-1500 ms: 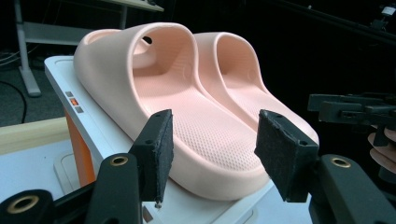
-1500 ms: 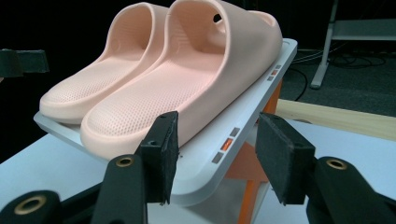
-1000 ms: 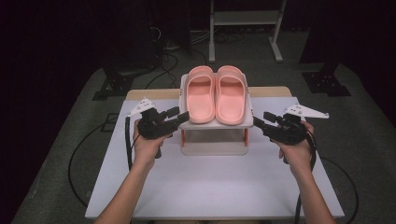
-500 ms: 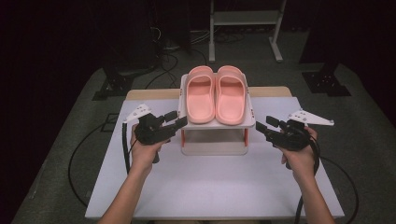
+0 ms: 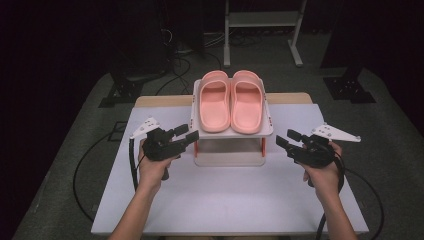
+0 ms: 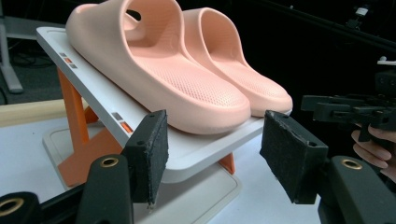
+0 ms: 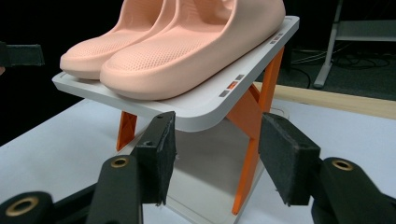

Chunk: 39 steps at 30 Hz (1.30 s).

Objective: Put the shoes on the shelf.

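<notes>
Centrally, pink slippers [image 5: 232,101] sit on a tilted rack [image 5: 231,134]; left gripper [image 5: 188,136] and right gripper [image 5: 284,141], jaws apart, empty, could nudge them off.

Pink slides [image 5: 232,101], pair, side by side on tilted white rack top [image 5: 227,133], toes far, heels near, table centre.
</notes>
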Each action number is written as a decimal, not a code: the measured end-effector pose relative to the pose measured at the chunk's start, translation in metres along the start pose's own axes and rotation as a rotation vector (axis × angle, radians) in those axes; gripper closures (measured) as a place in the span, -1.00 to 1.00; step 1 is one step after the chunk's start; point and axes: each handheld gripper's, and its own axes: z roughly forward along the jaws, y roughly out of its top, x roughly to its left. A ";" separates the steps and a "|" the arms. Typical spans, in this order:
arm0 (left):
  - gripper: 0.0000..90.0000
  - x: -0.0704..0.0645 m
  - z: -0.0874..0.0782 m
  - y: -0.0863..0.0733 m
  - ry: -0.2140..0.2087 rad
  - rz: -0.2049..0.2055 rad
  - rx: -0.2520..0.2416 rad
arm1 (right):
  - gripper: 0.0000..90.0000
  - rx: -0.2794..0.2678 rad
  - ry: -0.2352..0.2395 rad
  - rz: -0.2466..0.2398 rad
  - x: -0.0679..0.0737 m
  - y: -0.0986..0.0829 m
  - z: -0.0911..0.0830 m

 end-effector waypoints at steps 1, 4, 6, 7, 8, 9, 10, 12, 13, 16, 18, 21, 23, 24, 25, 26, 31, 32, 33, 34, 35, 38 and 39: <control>-0.09 0.000 -0.001 -0.001 0.000 0.006 0.002 | 0.01 0.000 0.001 0.000 0.000 -0.001 -0.001; -0.11 -0.001 -0.002 -0.004 0.000 0.013 0.003 | -0.01 -0.002 0.002 -0.004 0.000 -0.003 -0.001; -0.11 -0.001 -0.002 -0.006 -0.002 0.012 0.001 | -0.02 -0.002 0.001 -0.007 -0.001 -0.005 -0.002; -0.11 -0.001 -0.003 -0.007 -0.005 0.014 0.002 | -0.02 0.000 0.002 -0.006 -0.001 -0.005 -0.002; -0.11 -0.001 -0.003 -0.007 -0.005 0.014 0.001 | -0.02 0.001 0.003 0.001 -0.001 -0.006 -0.002; -0.11 -0.001 -0.003 -0.008 -0.004 0.016 0.005 | -0.02 0.000 0.003 -0.003 -0.001 -0.006 -0.002; -0.11 -0.001 -0.003 -0.009 -0.004 0.018 0.006 | -0.02 -0.001 0.004 -0.005 -0.001 -0.007 -0.003; -0.12 -0.001 -0.004 -0.010 -0.004 0.020 0.006 | -0.02 0.002 0.004 -0.005 -0.001 -0.008 -0.003; -0.13 -0.001 -0.004 -0.011 -0.004 0.021 0.007 | -0.02 0.002 0.004 -0.006 -0.001 -0.009 -0.003; -0.15 0.000 -0.006 -0.014 -0.005 0.018 0.009 | -0.03 0.005 0.006 -0.004 -0.001 -0.011 -0.003; -0.15 0.001 -0.007 -0.015 -0.003 0.019 0.012 | -0.03 0.012 0.007 -0.003 -0.001 -0.013 -0.003; -0.15 0.001 -0.008 -0.018 -0.006 0.015 0.009 | -0.03 0.016 0.009 -0.009 -0.001 -0.015 -0.003; -0.15 0.001 -0.009 -0.020 -0.003 0.017 0.013 | -0.03 0.017 0.010 -0.011 -0.001 -0.016 -0.004; -0.16 0.001 -0.010 -0.020 -0.004 0.019 0.013 | -0.03 0.019 0.010 -0.009 -0.001 -0.017 -0.004; -0.16 0.001 -0.010 -0.021 -0.004 0.025 0.013 | -0.03 0.017 0.009 -0.012 -0.001 -0.018 -0.004; -0.16 0.001 -0.010 -0.022 -0.001 0.028 0.015 | -0.03 0.020 0.010 -0.008 0.000 -0.019 -0.005; -0.18 0.002 -0.012 -0.028 0.000 0.022 0.015 | -0.05 0.020 0.017 -0.001 -0.002 -0.024 -0.005; -0.18 0.002 -0.012 -0.029 0.001 0.023 0.018 | -0.06 0.024 0.018 -0.001 -0.002 -0.025 -0.006; -0.18 0.003 -0.012 -0.030 0.002 0.020 0.017 | -0.06 0.024 0.016 0.000 -0.002 -0.027 -0.006; -0.18 0.003 -0.012 -0.031 0.001 0.021 0.017 | -0.06 0.024 0.016 0.003 -0.003 -0.028 -0.006; -0.18 0.003 -0.012 -0.032 0.002 0.022 0.022 | -0.06 0.024 0.016 0.003 -0.003 -0.029 -0.006; -0.19 0.004 -0.013 -0.035 0.002 0.019 0.022 | -0.07 0.026 0.016 0.008 -0.004 -0.032 -0.007; -0.19 0.004 -0.013 -0.036 0.003 0.019 0.025 | -0.07 0.027 0.015 0.008 -0.004 -0.033 -0.007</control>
